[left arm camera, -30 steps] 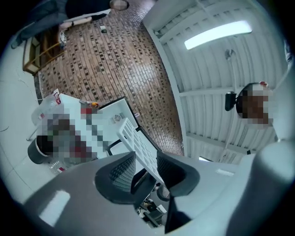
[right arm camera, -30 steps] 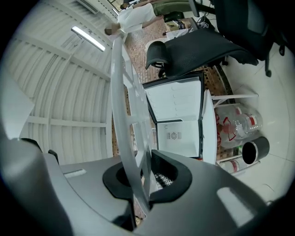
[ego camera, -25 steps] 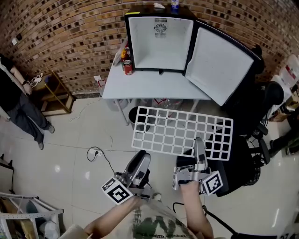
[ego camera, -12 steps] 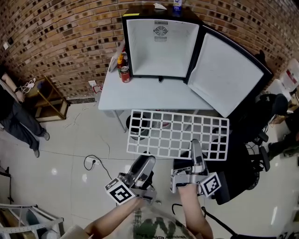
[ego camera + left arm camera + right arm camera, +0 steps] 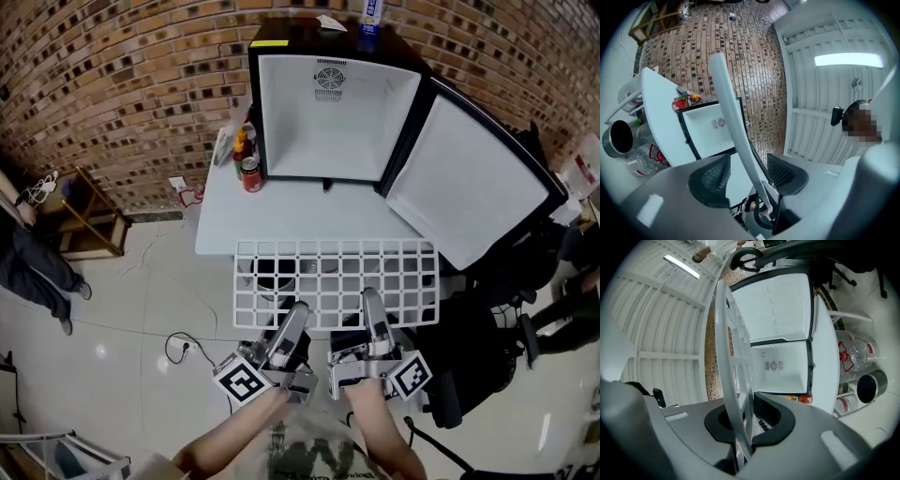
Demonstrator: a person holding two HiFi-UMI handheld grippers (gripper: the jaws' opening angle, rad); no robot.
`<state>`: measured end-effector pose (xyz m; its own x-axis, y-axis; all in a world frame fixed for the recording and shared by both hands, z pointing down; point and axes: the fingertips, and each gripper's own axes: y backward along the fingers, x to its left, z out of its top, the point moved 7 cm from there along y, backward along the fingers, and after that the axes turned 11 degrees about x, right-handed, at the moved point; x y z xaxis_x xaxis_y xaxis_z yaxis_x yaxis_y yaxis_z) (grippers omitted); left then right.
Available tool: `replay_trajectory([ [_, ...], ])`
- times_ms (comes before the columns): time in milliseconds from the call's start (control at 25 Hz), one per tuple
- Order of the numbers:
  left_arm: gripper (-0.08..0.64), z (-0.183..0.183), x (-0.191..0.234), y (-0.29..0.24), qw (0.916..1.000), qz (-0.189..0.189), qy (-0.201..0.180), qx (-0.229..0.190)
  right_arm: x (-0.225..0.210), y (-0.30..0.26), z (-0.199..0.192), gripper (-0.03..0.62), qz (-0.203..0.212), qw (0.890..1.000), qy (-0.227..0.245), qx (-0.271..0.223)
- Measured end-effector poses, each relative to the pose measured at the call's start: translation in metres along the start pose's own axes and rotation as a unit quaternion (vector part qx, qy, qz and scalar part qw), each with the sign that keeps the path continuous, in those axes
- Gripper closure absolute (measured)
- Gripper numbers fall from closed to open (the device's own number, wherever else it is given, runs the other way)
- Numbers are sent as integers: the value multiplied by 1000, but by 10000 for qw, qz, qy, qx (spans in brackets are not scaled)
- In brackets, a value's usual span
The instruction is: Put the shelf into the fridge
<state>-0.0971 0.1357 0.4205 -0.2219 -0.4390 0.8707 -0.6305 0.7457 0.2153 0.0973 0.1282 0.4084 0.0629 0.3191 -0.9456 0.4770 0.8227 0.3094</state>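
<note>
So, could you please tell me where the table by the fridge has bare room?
The white tabletop is bare between the open black fridge, its swung-out door on the right and the white grid shelf held over the near edge. Only the back-left corner is crowded, with a red can and bottles.

Shelf [image 5: 336, 281] swung from skew, right end low toward 4 o'clock, to level. Shifted toward 10 o'clock, far edge now over near edge of tabletop [image 5: 281, 211]. Left gripper [image 5: 297, 311] came up from 7 o'clock, clear of shelf, to its near rim; jaws opening, rim between them, pads not pressing. Right gripper [image 5: 370, 300] carried toward 9 o'clock with shelf. Fridge [image 5: 328, 112] larger in head view. Person [image 5: 28, 272] at 9 o'clock slid mostly out of frame.
</note>
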Motion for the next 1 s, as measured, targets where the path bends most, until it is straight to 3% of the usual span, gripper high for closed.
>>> replay_trajectory([
  [200, 339, 36, 18, -24, 9999, -134, 76, -13, -9, -34, 2, 564, -139, 9998, 139, -70],
  [560, 512, 66, 53, -64, 9993, -156, 315, -126, -35, -76, 24, 565, -148, 9996, 5, -222],
  [680, 514, 67, 62, -87, 9976, -275, 602, -222, -46, -90, 41, 565, -141, 9997, -36, -213],
  [800, 515, 76, 76, -111, 9993, -65, 315, -195, -60, -109, 63, 565, -117, 9998, -90, -162],
  [1000, 526, 87, 97, -165, 9964, -202, 715, -413, -86, -149, 106, 565, -117, 9995, -283, -7],
])
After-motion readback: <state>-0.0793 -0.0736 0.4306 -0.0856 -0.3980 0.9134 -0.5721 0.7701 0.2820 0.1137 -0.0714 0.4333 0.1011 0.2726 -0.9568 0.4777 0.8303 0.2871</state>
